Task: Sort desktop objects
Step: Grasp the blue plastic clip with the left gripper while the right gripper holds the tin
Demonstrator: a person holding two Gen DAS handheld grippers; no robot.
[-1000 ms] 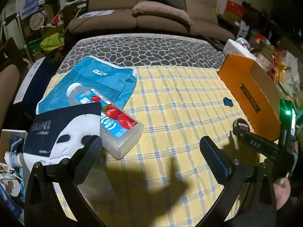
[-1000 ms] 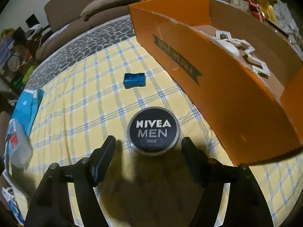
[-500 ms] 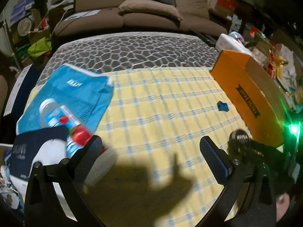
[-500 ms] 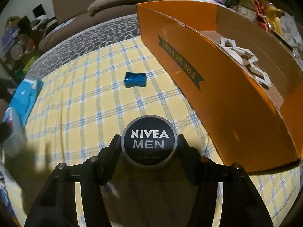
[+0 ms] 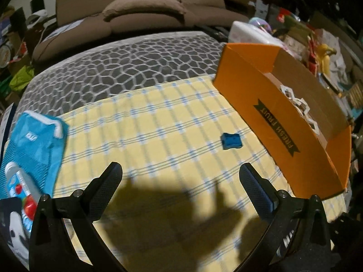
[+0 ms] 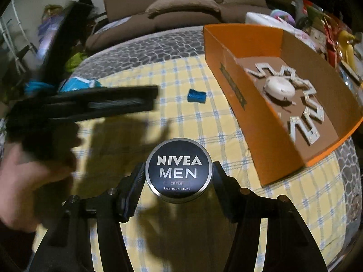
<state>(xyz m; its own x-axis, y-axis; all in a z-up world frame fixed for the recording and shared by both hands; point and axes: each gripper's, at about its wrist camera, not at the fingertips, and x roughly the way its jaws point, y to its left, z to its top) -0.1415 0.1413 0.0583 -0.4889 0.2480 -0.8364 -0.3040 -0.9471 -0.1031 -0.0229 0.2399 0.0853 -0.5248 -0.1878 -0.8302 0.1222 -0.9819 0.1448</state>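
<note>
My right gripper point(image 6: 179, 181) is shut on a round dark Nivea Men creme tin point(image 6: 179, 170) and holds it above the yellow checked cloth point(image 6: 181, 122), left of the orange cardboard box point(image 6: 267, 122). My left gripper point(image 5: 180, 185) is open and empty over the cloth point(image 5: 158, 136). A small blue block point(image 5: 231, 141) lies ahead of it, near the orange box point(image 5: 279, 122); it also shows in the right wrist view point(image 6: 197, 96). The left gripper's body and the hand holding it show blurred at the left of the right wrist view point(image 6: 90, 104).
The box holds a white round device point(image 6: 280, 88) and white zigzag pieces point(image 6: 306, 113). A blue mesh pouch point(image 5: 34, 140), a drink bottle point(image 5: 20, 188) and a dark face-mask packet point(image 5: 11, 226) lie at the left. A brown sofa point(image 5: 140, 11) stands behind.
My right gripper closed on the Nivea tin and lifted it off the cloth. My left gripper swung right, toward the blue block and the box, staying open.
</note>
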